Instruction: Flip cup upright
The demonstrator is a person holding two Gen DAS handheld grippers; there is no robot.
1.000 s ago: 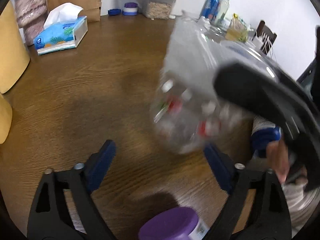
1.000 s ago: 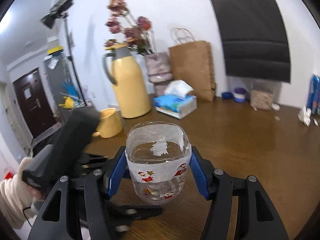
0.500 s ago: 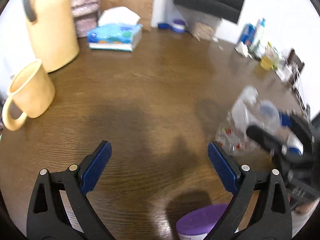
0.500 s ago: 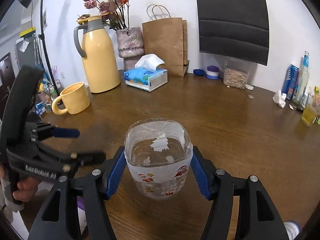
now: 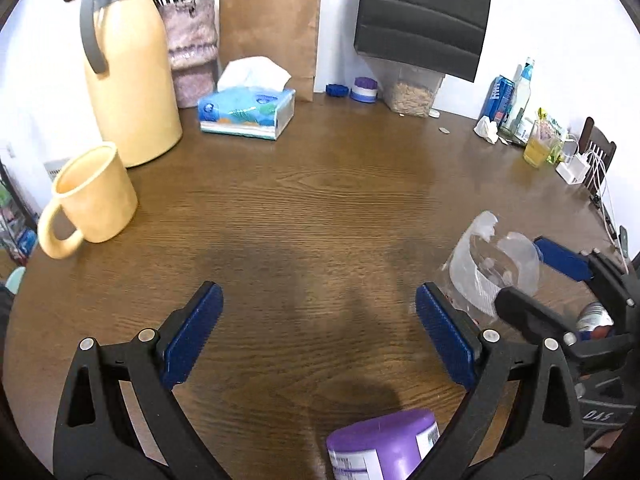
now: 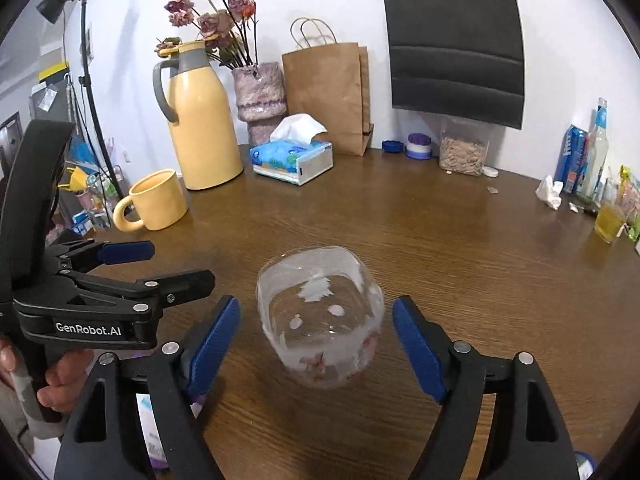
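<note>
A clear plastic cup [image 6: 320,320] with a white band and small red prints stands mouth up on the brown wooden table [image 6: 460,248]. My right gripper [image 6: 316,340] is open, its blue pads on either side of the cup with a gap to each. The cup also shows in the left wrist view [image 5: 492,268] at the right, between the right gripper's fingers [image 5: 560,258]. My left gripper [image 5: 320,336] is open and empty over bare table, left of the cup; it also shows in the right wrist view [image 6: 124,252].
A yellow mug [image 5: 92,196], a yellow thermos jug [image 5: 132,68], a tissue box [image 5: 248,114], a vase [image 6: 260,96] and a paper bag [image 5: 268,32] stand at the back left. A purple-lidded jar [image 5: 384,444] sits under my left gripper. Bottles and a glass [image 6: 608,222] stand at the right edge.
My right gripper has opened and let go of the cup, which now stands on the table. My left gripper has drawn back to the left, away from the cup.
</note>
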